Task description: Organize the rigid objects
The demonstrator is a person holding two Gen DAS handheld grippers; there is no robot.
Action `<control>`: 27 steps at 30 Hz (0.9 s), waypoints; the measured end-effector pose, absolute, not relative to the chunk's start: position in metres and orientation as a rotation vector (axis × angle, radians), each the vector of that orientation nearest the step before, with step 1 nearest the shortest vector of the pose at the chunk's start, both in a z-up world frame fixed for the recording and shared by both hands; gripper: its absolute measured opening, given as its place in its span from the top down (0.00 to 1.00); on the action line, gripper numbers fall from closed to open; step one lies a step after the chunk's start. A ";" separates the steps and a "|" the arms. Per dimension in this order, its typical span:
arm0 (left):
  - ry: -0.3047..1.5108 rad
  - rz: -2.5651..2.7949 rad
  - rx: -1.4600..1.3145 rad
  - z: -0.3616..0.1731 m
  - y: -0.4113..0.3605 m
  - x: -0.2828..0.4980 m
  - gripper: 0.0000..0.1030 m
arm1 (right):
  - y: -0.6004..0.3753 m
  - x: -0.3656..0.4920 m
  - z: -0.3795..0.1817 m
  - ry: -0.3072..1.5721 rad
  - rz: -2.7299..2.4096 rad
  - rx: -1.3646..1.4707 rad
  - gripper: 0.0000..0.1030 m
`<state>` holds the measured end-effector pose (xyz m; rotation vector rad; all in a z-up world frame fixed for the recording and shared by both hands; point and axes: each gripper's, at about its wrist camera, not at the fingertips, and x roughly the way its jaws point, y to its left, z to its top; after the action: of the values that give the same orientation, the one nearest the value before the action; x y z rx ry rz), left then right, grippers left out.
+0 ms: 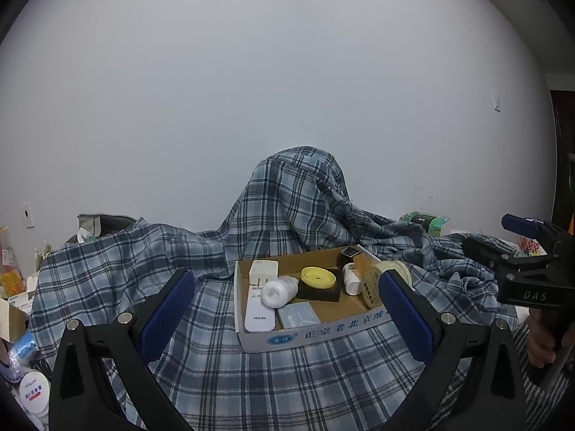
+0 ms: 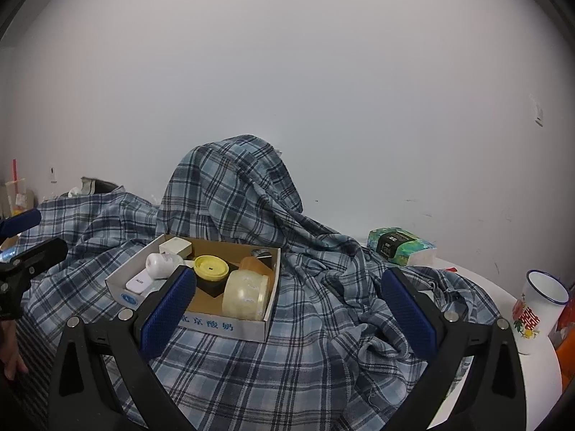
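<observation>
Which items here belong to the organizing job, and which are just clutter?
Job items:
cardboard box
AUX remote
white bottle
yellow lid
tape roll
white charger

Just lying about:
plaid shirt
tissue pack
enamel mug

Both tongs, left and right, are open and empty.

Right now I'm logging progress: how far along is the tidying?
Mostly done, it seems: the cardboard box on the plaid cloth already holds the remote, white bottle, yellow lid and tape roll. Nothing is in hand; both claws, left claw and right claw, are open. What's left is unclear.
</observation>
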<state>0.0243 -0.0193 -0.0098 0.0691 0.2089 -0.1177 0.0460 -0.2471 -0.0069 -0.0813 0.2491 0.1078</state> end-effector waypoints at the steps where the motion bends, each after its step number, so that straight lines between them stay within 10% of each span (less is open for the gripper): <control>1: 0.207 -0.118 0.065 -0.010 -0.019 0.024 0.00 | -0.247 0.045 -0.007 0.246 0.107 -0.085 0.00; 27: 0.201 -0.080 0.024 -0.009 -0.010 0.022 0.00 | -0.249 0.043 -0.008 0.233 0.101 -0.075 0.00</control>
<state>0.0225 -0.0103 -0.0087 0.0241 0.2013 -0.0802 0.0428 -0.2488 -0.0075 -0.0745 0.2334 0.1006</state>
